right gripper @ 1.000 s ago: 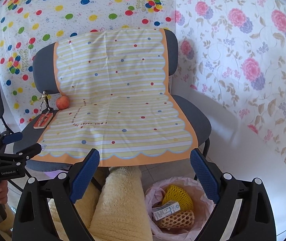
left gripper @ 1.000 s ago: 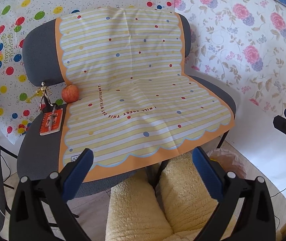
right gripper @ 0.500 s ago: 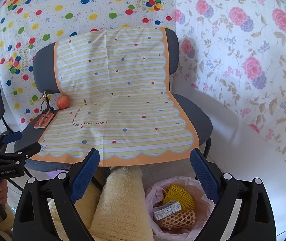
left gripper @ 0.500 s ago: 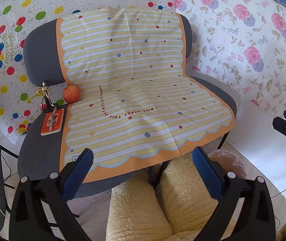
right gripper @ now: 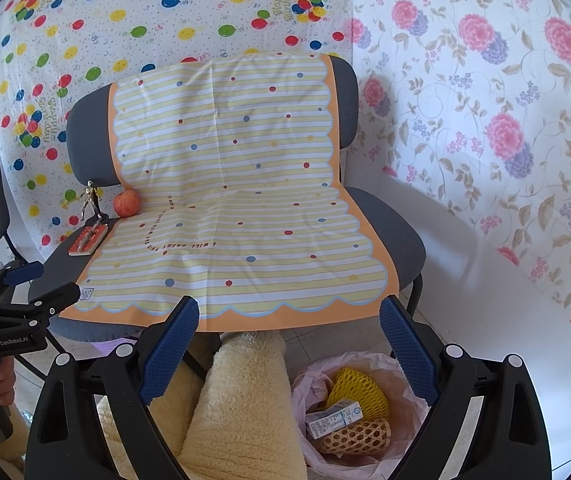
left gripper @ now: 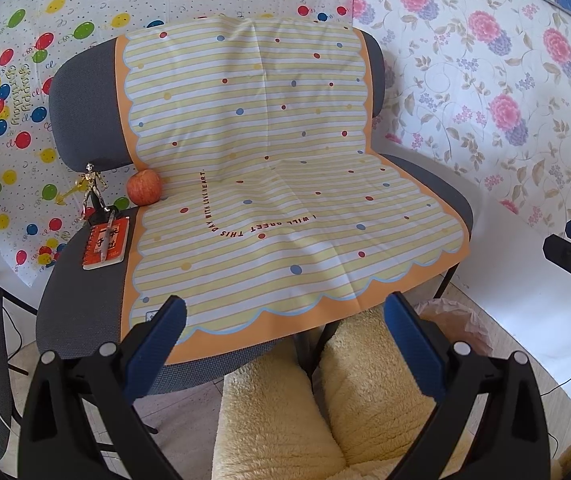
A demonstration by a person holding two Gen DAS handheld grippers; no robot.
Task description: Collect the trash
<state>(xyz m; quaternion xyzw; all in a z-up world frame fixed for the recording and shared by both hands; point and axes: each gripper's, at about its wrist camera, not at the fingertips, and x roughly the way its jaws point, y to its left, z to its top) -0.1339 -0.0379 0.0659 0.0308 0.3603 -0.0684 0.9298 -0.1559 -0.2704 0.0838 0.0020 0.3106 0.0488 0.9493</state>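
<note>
A pink-lined trash bin [right gripper: 317, 376] stands on the floor in front of the chair's right side. In it lie a yellow foam net [right gripper: 359, 388], a small carton [right gripper: 335, 420] and a tan foam net [right gripper: 359, 438]. In the left wrist view only the bin's rim [left gripper: 457, 316] shows. My left gripper [left gripper: 281, 340] is open and empty, held in front of the chair's front edge. My right gripper [right gripper: 287, 346] is open and empty, above and in front of the bin. The left gripper also shows in the right wrist view [right gripper: 25, 284].
A grey chair [left gripper: 85, 292] carries a striped yellow cloth [left gripper: 269, 184]. At its left side sit an apple [left gripper: 144, 187], a gold figurine [left gripper: 92, 190] and an orange notebook with a pen [left gripper: 106, 242]. Fleece-clad legs [left gripper: 325, 408] are below. Patterned walls stand behind.
Both views have shifted very slightly; the grippers stay open and nothing on the chair or in the bin has moved.
</note>
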